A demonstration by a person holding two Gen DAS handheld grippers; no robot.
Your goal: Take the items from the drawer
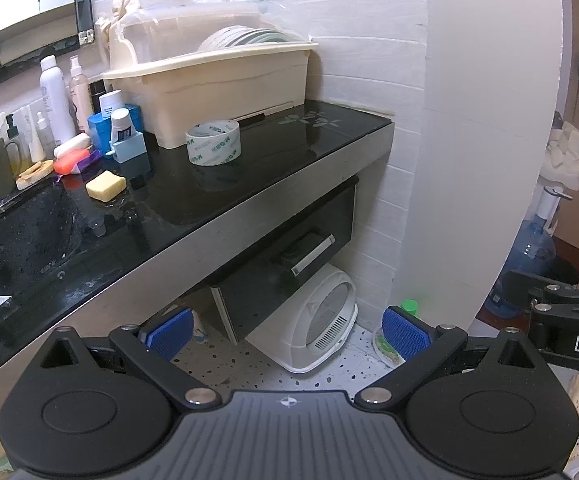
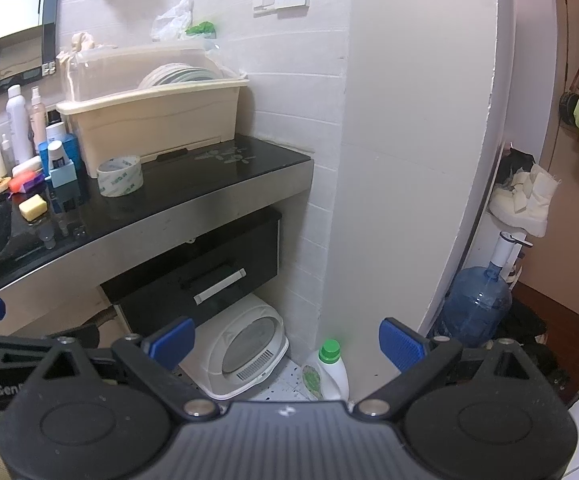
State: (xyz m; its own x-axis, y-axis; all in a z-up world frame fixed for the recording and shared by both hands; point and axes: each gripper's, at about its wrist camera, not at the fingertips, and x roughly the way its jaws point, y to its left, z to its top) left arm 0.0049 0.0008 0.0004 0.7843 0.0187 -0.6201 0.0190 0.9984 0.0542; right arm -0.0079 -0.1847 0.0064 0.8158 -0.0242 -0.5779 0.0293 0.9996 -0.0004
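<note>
Drawer shut, left gripper and right gripper spread, apart from it

The left gripper and right gripper are held side by side, jaws spread wide, holding nothing.

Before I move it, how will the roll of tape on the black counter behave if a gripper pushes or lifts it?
The tape roll lies flat on its side, so a push should slide it on the glossy counter, not roll it. It looks light and stiff. Its open centre offers grip.
</note>
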